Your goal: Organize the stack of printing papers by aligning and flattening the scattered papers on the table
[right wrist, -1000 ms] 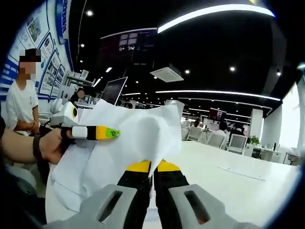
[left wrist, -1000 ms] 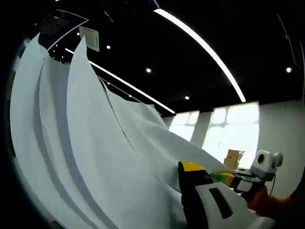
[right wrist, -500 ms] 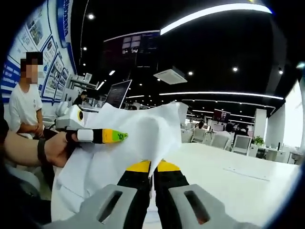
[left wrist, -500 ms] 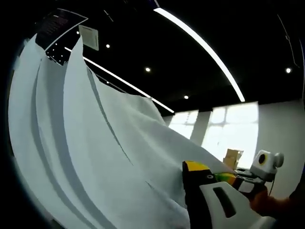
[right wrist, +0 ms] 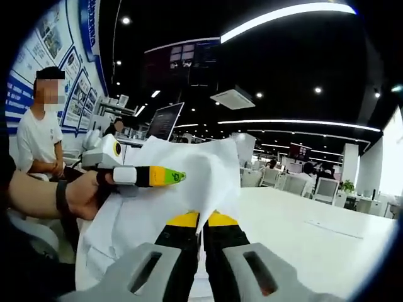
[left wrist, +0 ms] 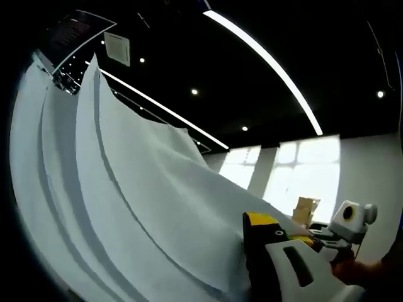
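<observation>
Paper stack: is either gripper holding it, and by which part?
Both. The right gripper is shut on the papers at their near edge; the left gripper clamps their far side.

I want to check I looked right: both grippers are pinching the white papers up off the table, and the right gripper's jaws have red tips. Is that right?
Nearly. The right gripper has yellow tips on its jaws, not red, as the right gripper view shows. Both it and the left gripper do pinch the white papers.

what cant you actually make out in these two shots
- Left gripper view: the papers hide the table and one jaw of the left tool.
- Right gripper view: the sheets' lower edges run behind the right tool and off the frame.
- Right gripper view: how many sheets each tool pinches; they overlap.
- Right gripper view: wall posters too small to read.
</observation>
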Available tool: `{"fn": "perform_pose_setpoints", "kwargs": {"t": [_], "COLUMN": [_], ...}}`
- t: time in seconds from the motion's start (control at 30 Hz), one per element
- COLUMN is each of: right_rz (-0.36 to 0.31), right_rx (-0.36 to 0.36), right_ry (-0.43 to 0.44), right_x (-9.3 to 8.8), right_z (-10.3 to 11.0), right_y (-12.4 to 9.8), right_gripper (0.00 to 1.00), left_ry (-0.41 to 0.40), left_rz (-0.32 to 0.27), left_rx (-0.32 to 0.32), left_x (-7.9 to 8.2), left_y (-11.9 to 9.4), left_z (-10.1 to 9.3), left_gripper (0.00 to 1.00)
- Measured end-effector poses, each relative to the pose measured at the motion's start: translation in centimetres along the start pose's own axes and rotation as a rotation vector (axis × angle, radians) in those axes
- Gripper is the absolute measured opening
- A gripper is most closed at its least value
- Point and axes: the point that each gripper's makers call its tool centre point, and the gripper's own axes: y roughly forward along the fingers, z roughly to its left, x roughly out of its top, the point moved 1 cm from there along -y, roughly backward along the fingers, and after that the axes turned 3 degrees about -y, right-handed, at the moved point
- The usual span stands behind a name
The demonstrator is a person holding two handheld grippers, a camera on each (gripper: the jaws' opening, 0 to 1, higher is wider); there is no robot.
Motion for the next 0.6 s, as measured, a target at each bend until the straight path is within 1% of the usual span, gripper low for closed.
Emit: {"fn": "perform_pose_setpoints", "kwargs": {"t": [0.3, 0.37, 0.6], "right_rz": [0.001, 0.006, 0.007], "right_rx": [0.029, 0.036, 0.04], "right_ry": [0.002, -0.015, -0.005], "right_x": [-0.2, -0.2, -0.3], "right_z": [1.0, 1.4, 1.2], "right_y": [0.4, 0.5, 0.5], "right_gripper": [0.0, 0.0, 0.0], "left_ry": [0.004, 0.005, 0.008], "left_rz": [0.0, 0.001, 0.003], "left_rx": [0.003, 0.004, 0.008], "left_x": [0.0, 0.0, -0.1], "left_y": [0.0, 0.0, -0.1], "left_z": [0.0, 0.0, 0.0], "left_gripper": [0.37, 0.37, 0.36]}}
